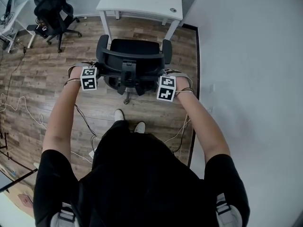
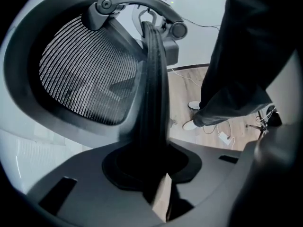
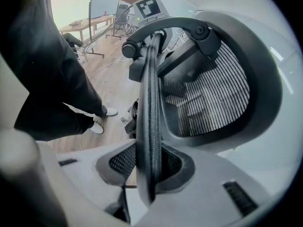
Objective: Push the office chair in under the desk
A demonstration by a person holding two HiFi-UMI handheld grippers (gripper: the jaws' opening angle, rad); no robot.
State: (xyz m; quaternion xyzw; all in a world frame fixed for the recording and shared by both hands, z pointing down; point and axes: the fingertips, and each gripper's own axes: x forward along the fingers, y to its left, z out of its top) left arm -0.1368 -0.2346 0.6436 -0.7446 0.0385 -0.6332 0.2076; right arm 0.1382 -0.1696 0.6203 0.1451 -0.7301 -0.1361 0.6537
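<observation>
Left gripper and right gripper each clamp the chair backrest rim; push evenly, straight toward the desk.

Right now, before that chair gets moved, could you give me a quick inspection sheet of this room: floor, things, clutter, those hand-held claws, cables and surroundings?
Surface: brown wood-plank floor.
Job's things: black mesh-backed office chair stands just short of the white rectangular desk, seat towards it, not yet pushed under.
Clutter: second black office chair at the far left.
Grippers: left gripper and right gripper each clamp one side edge of the chair's backrest.
Cables: thin white cables loop over the floor on the left; more lie near the person's white shoes.
Surroundings: white wall along the right.
</observation>
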